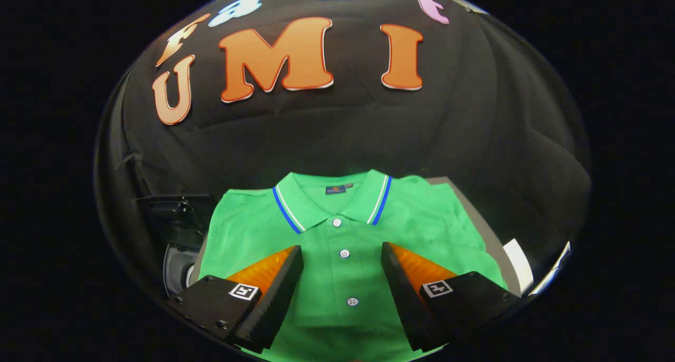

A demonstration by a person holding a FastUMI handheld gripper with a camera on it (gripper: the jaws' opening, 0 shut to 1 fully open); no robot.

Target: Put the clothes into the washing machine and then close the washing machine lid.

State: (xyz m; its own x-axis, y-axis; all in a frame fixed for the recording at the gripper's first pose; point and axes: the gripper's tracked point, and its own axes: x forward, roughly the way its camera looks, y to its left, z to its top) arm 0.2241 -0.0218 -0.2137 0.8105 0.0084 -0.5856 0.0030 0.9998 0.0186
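A folded green polo shirt (343, 230) with a blue-and-white striped collar and white buttons lies flat on a grey surface (477, 217). My gripper (343, 254) hovers over the shirt's button placket, open wide, with the buttons showing in the gap. Neither of the fingers (279, 283) touches the cloth that I can tell. Left of the shirt, beyond the left finger, a dark machine part with a round grey opening (176, 269) shows partly; it may be the washing machine, mostly hidden.
The black cloth wall rises close behind the shirt. A white sheet or edge (519, 264) lies to the right of the grey surface, beyond the right finger. A dark boxy shape (169, 209) sits above the round opening at left.
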